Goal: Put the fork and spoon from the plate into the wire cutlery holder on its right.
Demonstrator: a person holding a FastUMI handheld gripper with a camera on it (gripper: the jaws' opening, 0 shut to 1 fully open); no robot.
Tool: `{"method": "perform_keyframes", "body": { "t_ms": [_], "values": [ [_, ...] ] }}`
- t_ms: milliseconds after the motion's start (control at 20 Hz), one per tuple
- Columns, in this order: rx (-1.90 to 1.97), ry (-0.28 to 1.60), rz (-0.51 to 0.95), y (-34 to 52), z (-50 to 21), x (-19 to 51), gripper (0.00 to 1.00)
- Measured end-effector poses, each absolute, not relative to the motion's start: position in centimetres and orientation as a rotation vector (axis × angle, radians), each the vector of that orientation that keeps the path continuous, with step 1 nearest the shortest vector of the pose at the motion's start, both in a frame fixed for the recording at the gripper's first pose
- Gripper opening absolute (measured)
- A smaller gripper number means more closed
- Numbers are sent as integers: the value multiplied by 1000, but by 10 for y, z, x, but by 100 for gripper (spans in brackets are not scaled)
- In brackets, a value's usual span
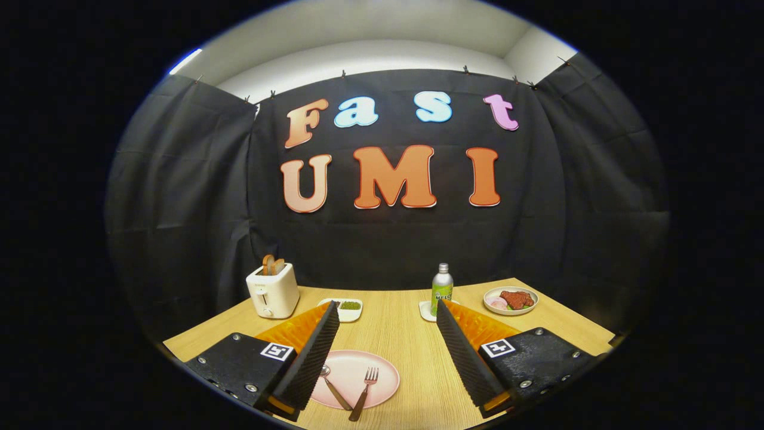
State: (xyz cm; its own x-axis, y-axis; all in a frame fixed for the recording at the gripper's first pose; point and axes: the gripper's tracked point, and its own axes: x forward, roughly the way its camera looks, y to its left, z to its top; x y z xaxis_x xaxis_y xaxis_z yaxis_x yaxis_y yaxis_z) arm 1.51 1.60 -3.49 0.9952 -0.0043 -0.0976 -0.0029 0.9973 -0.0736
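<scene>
While the tool (387,352) was held above the wooden desk (412,334), its two fingers were seen spread wide apart, with nothing gripped or touched between them. A square black-and-white marker was borne on each finger's base. Below and between the fingers a pink plate (382,371) was found, partly covered by the left finger. On it lay a spoon (333,388) and, just beside it, a fork (364,393), tines pointed away, both with brownish handles. Beyond the fingers a white toaster (273,291) with bread in its slots, a small dish of greens (348,307), a green-labelled bottle (441,289) whose writing could not be made out, and a plate of food (511,300) were set out.
</scene>
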Motion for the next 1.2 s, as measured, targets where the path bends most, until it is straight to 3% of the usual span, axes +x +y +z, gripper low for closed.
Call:
{"method": "perform_keyframes", "body": {
  "t_ms": [800, 1000, 1200],
  "values": [
    [-159, 434, 33, 28, -184, 35, 98],
    [-187, 521, 52, 30, -214, 37, 95],
    [-210, 590, 72, 33, -233, 35, 83]
  ]
}}
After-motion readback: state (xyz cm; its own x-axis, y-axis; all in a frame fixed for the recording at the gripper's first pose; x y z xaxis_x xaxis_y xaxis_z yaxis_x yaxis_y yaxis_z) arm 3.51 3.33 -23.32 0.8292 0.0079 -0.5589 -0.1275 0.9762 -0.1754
